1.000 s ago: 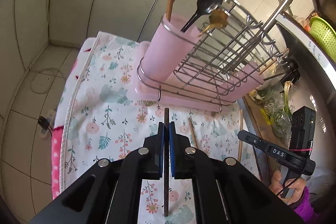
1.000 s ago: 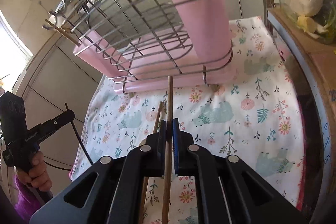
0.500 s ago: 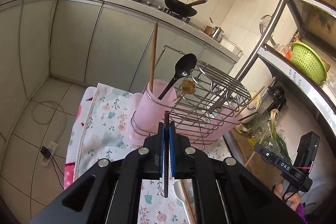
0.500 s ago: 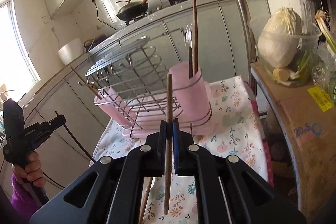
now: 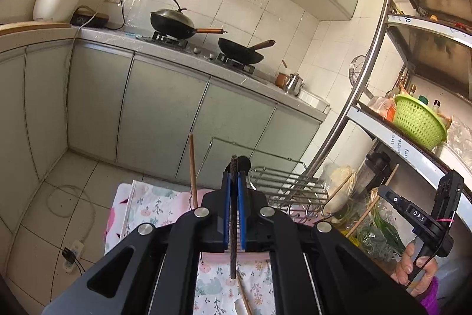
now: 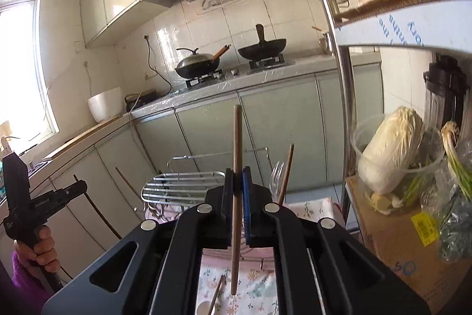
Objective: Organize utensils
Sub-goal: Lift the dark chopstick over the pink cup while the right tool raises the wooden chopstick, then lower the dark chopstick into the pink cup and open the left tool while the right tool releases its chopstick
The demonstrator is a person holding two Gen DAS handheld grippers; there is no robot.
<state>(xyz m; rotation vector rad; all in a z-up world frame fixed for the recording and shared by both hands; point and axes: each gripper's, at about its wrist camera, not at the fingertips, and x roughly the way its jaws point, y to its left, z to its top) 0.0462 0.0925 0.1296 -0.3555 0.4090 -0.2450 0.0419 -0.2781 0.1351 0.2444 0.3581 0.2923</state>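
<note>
My left gripper is shut on a dark chopstick, held upright above the wire rack. A wooden chopstick and a black spoon stand in the pink cup, which is mostly hidden behind my fingers. In the right wrist view my right gripper is shut on a light wooden chopstick, also upright over the rack. A clear fork and another chopstick stick up beside it. A chopstick and a white spoon lie on the floral cloth.
A metal shelf post rises at the right, with a green basket on the shelf. A cabbage in a plastic tub sits on a cardboard box. Cabinets and woks stand behind. A power strip lies on the floor.
Both grippers have risen with their chopsticks and tipped up toward level. The rack and pink cup have dropped low in both views; the counter and stove now fill them.
</note>
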